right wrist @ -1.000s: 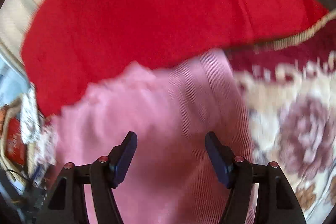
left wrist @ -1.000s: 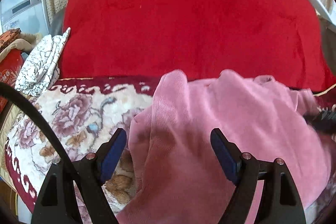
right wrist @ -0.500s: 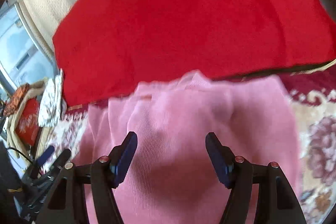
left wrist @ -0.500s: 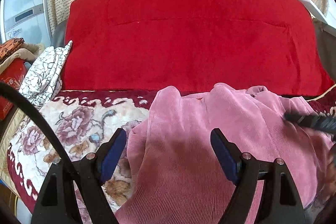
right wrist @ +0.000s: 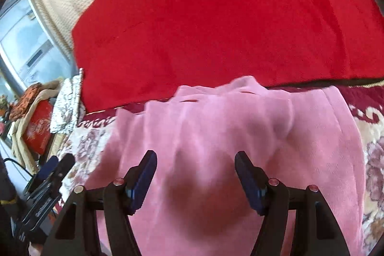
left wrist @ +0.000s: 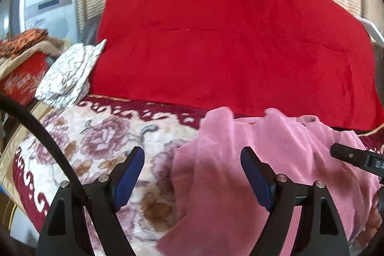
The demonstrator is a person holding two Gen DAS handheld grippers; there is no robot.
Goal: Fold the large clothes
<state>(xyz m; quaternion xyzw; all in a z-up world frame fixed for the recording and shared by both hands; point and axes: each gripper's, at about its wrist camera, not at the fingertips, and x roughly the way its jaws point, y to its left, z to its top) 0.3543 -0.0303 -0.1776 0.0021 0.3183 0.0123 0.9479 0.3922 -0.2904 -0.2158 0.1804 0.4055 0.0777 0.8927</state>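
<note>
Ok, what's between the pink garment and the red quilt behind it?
In the left wrist view, a dark red patterned border strip of the floral blanket separates the pink garment from the red quilt. Nothing else lies there.

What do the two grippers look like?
Both the left gripper and the right gripper have black angular frames, silver round pivot pins and dark blue pads on the fingers. A black cable curves past the left one.

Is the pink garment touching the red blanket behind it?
Cannot tell. In both wrist views the pink garment overlaps the red blanket, hiding any gap.
</note>
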